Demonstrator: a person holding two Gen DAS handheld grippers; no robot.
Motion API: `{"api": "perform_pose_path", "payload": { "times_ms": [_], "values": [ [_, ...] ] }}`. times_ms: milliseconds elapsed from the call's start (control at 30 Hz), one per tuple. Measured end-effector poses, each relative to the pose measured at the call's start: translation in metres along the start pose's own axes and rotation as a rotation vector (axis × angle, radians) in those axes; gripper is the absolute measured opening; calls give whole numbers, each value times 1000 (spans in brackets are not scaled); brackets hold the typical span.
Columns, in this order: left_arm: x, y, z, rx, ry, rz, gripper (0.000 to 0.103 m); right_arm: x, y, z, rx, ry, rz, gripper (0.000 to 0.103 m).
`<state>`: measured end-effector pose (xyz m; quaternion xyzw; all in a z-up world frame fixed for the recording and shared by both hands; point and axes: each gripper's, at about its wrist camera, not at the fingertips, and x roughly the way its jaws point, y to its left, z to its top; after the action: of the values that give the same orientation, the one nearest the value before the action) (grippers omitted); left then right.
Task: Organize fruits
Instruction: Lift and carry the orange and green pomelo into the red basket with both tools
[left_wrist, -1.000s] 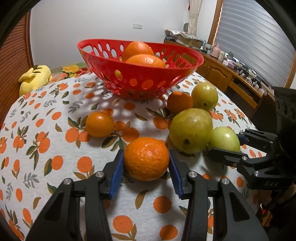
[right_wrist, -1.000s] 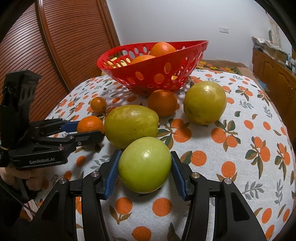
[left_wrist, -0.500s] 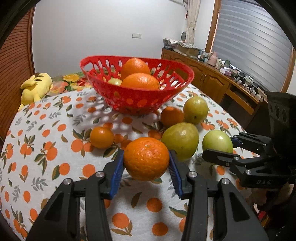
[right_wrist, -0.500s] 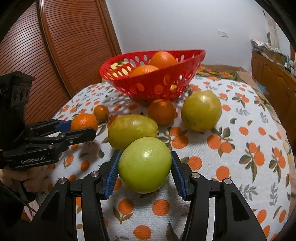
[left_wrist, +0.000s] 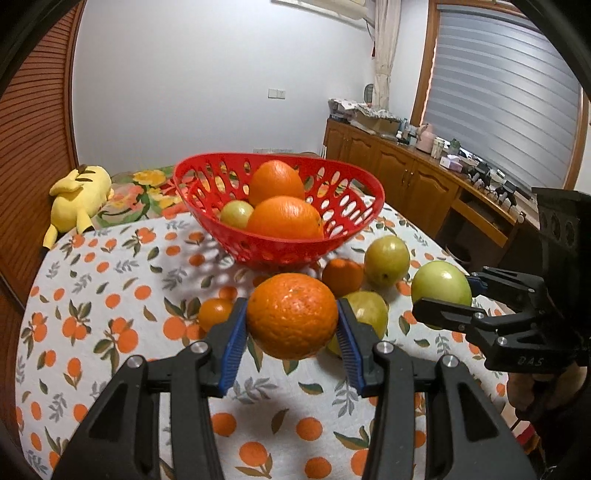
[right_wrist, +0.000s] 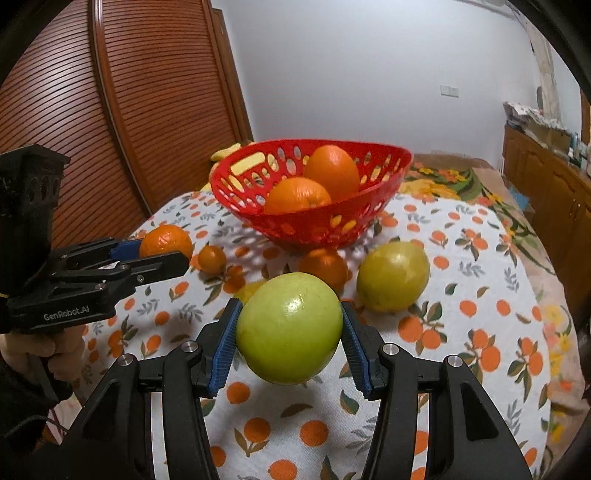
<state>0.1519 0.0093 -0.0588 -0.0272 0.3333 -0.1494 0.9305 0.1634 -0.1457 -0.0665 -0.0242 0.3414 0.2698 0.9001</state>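
Note:
My left gripper (left_wrist: 291, 332) is shut on a large orange (left_wrist: 291, 315) and holds it above the table, in front of the red basket (left_wrist: 347, 236). My right gripper (right_wrist: 288, 343) is shut on a green apple (right_wrist: 290, 328), also lifted off the cloth. The basket (right_wrist: 314, 229) holds two oranges and a small green fruit. On the table lie a small orange (left_wrist: 215, 314), a tangerine (left_wrist: 341, 275), a yellow-green fruit (left_wrist: 386, 261) and another one (left_wrist: 369, 314) partly hidden behind my orange.
The round table has an orange-print cloth (left_wrist: 110, 295). A yellow plush toy (left_wrist: 79, 195) lies at the far left. Wooden cabinets (left_wrist: 406, 181) stand at the right, a slatted wooden door (right_wrist: 92, 110) at the left.
Both grippers have risen, lifting the orange and the green apple off the table. The basket now appears lower and farther in both views.

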Motion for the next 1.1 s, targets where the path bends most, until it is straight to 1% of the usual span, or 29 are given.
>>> {"api": "perform_pose_path", "payload": {
  "times_ms": [367,667,833,1100],
  "values": [
    [-13,2,17,10,-48,12,45,-14,0,25,-31,-48,-13,53],
    [-16,5,30,15,-75,16,45,-16,-2,52,-74,-76,-31,53],
    [-11,10,38,13,-79,20,45,-6,-6,68,-98,-81,-43,53],
    [10,23,57,15,-60,43,45,24,-19,90,-134,-57,-64,53]
  ]
}}
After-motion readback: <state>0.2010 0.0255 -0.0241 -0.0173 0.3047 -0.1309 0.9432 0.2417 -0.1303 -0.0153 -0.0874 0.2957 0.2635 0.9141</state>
